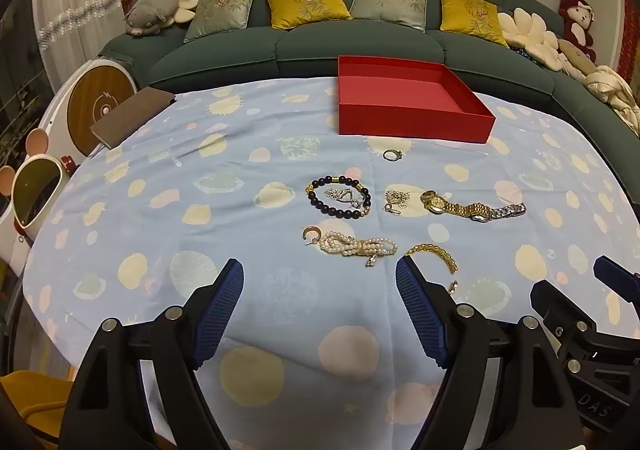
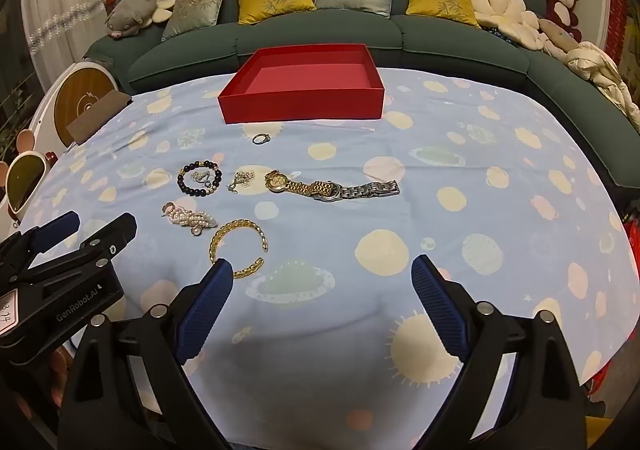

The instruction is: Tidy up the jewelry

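Left tongs (image 1: 319,270) low in the left wrist frame, spread wide, nothing between the blue pads, hovering over the patterned surface (image 1: 160,209). Right tongs (image 2: 322,265) likewise at the bottom of the right wrist frame, spread wide and empty.

Jewelry grouped at mid-frame, just beyond the tongs' tips:
- gold chain bracelet (image 2: 237,246) curled open, its end just beside the left pad of the right tongs; in the left wrist frame partly hidden behind the right pad.
- pearl piece (image 1: 357,246) just above the left tongs, slightly right of centre.
- gold hoop (image 1: 310,234) touching the pearl piece's left end.
- dark bead bracelet (image 1: 339,196) farther up, ringing a small silver piece (image 1: 345,196).
- small gold tangle (image 1: 395,201) right of the beads.
- gold watch (image 2: 298,185) and silver watch (image 2: 366,189) lying end to end, right of the tangle.
- ring (image 2: 261,138) alone, near the front wall of the red box (image 2: 302,105).

Red box open, at the far edge of the surface, well apart from both tongs.
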Action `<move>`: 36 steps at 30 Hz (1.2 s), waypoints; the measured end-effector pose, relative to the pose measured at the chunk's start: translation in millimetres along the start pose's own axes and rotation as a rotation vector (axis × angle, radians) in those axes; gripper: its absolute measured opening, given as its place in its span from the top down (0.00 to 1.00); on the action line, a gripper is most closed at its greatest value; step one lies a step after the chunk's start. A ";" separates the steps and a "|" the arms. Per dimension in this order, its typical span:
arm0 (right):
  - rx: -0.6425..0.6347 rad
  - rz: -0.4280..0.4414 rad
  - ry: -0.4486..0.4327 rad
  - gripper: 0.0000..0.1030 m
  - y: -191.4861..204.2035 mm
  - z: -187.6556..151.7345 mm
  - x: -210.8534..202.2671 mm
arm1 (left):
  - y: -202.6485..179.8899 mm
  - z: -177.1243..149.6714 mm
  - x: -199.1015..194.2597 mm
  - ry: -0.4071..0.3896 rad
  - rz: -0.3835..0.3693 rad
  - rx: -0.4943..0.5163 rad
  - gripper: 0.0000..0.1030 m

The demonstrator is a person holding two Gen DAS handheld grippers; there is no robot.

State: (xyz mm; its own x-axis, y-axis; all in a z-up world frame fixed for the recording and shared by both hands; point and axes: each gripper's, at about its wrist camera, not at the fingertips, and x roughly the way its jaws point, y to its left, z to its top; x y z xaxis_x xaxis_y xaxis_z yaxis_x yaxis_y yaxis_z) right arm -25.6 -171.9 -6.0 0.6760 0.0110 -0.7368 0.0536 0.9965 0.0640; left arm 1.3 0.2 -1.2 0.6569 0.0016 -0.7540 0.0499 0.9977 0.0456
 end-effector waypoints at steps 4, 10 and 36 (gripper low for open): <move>0.000 0.000 0.006 0.14 -1.1 -0.1 0.5 | 0.0 -0.9 -0.4 -0.014 0.009 0.014 0.27; -0.001 -0.005 0.006 0.13 -3.6 -2.6 -1.0 | 4.4 -0.7 -1.9 -0.023 0.004 -0.001 0.27; 0.003 -0.010 0.009 0.12 -2.1 -0.7 1.5 | 1.9 -6.8 -1.8 -0.021 -0.039 0.015 0.25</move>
State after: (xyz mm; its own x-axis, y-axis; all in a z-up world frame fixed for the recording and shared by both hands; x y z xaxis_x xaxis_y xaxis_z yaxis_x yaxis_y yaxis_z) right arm -25.1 -173.9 -7.7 0.6689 0.0014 -0.7434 0.0625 0.9963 0.0582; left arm -4.9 2.5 -4.2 0.6700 -0.0388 -0.7414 0.0871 0.9958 0.0265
